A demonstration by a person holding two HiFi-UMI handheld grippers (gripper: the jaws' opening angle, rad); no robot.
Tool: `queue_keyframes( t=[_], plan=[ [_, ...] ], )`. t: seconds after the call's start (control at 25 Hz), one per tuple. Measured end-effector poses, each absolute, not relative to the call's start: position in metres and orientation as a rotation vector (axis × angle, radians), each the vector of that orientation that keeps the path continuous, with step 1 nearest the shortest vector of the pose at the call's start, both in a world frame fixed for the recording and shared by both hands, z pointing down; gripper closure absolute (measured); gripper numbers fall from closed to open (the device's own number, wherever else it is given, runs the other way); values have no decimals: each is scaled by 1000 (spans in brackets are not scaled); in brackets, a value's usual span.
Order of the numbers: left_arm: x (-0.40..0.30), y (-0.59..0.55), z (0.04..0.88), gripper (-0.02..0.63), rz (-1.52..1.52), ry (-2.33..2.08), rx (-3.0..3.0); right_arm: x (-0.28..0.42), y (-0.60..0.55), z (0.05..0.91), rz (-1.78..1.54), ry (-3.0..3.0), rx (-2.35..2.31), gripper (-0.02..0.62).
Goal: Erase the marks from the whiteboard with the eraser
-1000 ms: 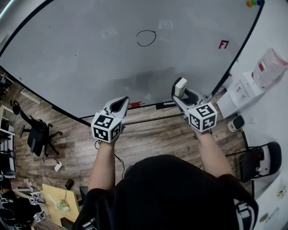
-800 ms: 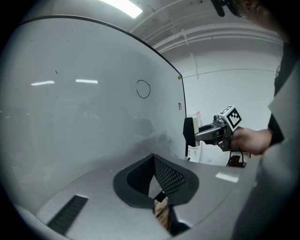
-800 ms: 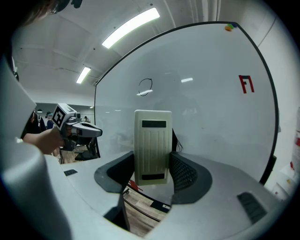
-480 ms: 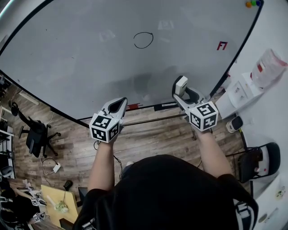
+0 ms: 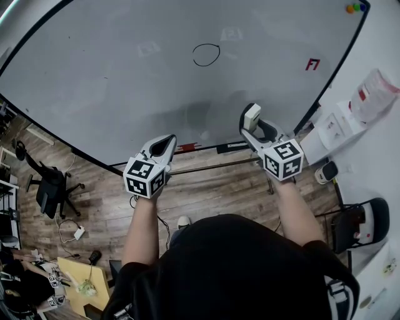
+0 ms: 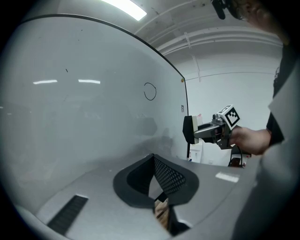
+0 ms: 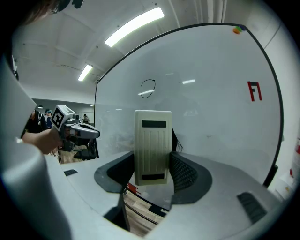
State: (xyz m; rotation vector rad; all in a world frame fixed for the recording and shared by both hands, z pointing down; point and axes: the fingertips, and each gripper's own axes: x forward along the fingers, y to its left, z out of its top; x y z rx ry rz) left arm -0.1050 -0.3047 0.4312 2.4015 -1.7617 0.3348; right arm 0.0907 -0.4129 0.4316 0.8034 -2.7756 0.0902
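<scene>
A large whiteboard [image 5: 125, 69] fills the upper part of the head view. It bears a black drawn circle [image 5: 205, 54] [image 7: 147, 87] [image 6: 150, 91] and a small red mark [image 5: 312, 64] [image 7: 254, 91]. My right gripper [image 5: 249, 122] is shut on a cream eraser [image 5: 251, 116] [image 7: 152, 146], held upright just short of the board's lower part, well below the circle. The eraser's dark felt side [image 6: 188, 130] faces the board. My left gripper [image 5: 164, 146] is shut with nothing in it, near the board's bottom edge.
A marker tray [image 5: 206, 149] runs along the board's bottom edge with red and black items on it. Coloured magnets [image 5: 354, 8] sit at the board's top right corner. White boxes [image 5: 334, 128] stand to the right. Below lie a wooden floor, office chairs [image 5: 53, 184] and a black chair [image 5: 362, 226].
The right gripper with the eraser has risen slightly toward the board. The view has shifted a little; the left gripper has barely moved.
</scene>
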Motion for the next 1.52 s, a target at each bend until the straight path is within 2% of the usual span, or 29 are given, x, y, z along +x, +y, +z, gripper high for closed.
queue_keyframes(
  t=[1.52],
  plan=[
    [-161, -271, 424, 595, 284, -1619, 2528, 37, -363, 420, 28, -2690, 943, 365]
  ],
)
